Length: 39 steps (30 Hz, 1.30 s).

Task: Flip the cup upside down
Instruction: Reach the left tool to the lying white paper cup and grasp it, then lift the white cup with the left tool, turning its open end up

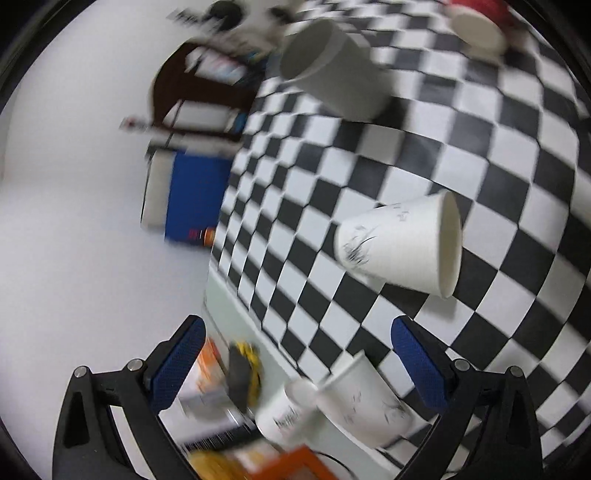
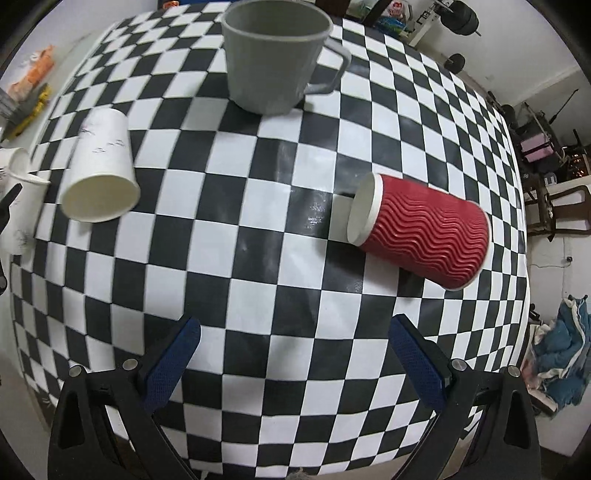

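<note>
A white paper cup [image 2: 99,170] lies on its side on the checkered table [image 2: 280,266], mouth toward me; it also shows in the left wrist view [image 1: 402,243]. A red ribbed paper cup [image 2: 421,232] lies on its side at the right, also seen blurred in the left wrist view [image 1: 476,22]. A grey mug [image 2: 273,55] stands upright at the back and shows in the left wrist view [image 1: 332,70]. My right gripper [image 2: 295,365] is open and empty above the near table. My left gripper [image 1: 299,365] is open and empty, tilted, at the table's edge.
Two more white paper cups [image 1: 343,410] lie near the table edge between the left fingers, partly seen in the right wrist view [image 2: 14,192]. Boxes and packets [image 1: 214,369] sit beside them. Chairs and a cloth pile [image 2: 557,350] are off the table's right.
</note>
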{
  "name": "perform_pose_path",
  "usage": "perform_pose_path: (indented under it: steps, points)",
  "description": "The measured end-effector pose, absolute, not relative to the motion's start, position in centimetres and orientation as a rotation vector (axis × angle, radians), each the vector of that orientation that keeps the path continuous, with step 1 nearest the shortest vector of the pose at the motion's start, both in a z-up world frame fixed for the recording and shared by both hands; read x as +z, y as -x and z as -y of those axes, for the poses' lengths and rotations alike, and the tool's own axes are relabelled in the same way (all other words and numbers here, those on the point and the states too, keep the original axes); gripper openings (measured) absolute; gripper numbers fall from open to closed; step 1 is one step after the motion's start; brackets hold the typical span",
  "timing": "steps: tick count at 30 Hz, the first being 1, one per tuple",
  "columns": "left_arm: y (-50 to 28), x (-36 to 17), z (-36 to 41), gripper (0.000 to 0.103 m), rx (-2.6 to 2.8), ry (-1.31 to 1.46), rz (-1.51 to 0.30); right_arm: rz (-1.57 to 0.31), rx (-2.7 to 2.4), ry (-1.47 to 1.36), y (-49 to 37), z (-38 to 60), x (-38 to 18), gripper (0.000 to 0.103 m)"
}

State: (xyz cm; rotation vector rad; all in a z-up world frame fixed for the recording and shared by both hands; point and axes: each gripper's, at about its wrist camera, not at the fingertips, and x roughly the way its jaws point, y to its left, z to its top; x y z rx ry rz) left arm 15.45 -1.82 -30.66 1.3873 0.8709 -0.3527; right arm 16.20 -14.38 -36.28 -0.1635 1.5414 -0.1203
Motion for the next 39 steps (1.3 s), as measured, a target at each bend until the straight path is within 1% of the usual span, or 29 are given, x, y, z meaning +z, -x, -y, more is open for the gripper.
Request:
perform_pose_path:
  steps: [5,7,9,12,14,16,18,24,29,35,39]
  points:
    - [-15.1,-33.4,3.2,0.102,-0.51,-1.529,-0.817,-1.577,-0.145,0.131,-15.8,15.5,-37.2,0.102]
    - [-15.2,-34.4,3.8,0.097,-0.546,-1.562,-0.798,-1.587,-0.156,0.123,-15.8,15.9,-37.5,0.102]
    - [-15.4,-35.2,4.5,0.096,-0.586,-1.586,-0.78,-1.593,-0.17,0.122,-15.9,16.2,-37.7,0.102]
    - [-15.5,-35.9,5.8,0.085,-0.652,-1.596,-0.76,-1.599,-0.183,0.112,-16.0,16.6,-37.9,0.102]
    - [-15.8,-36.4,6.4,0.081,-0.674,-1.605,-0.753,-1.6,-0.191,0.114,-16.1,16.9,-37.9,0.102]
    - [-16.2,-37.0,6.9,0.073,-0.702,-1.606,-0.751,-1.599,-0.198,0.11,-16.0,17.1,-37.7,0.102]
    - [-16.7,-37.6,7.5,0.068,-0.716,-1.614,-0.736,-1.597,-0.206,0.107,-16.0,17.5,-37.5,0.102]
    - [-17.5,-38.2,8.4,0.064,-0.723,-1.624,-0.671,-1.597,-0.243,0.093,-15.9,19.3,-37.4,0.102]
    - [-17.3,-38.0,8.4,0.062,-0.737,-1.621,-0.654,-1.605,-0.259,0.087,-15.3,19.7,-37.3,0.102]
    - [-16.3,-36.6,8.2,0.062,-0.708,-1.533,-0.701,-1.608,-0.265,0.093,-14.8,20.0,-37.3,0.102]
    - [-16.1,-34.3,7.6,0.062,-0.665,-1.391,-0.795,-1.609,-0.273,0.089,-13.8,19.9,-37.1,0.102]
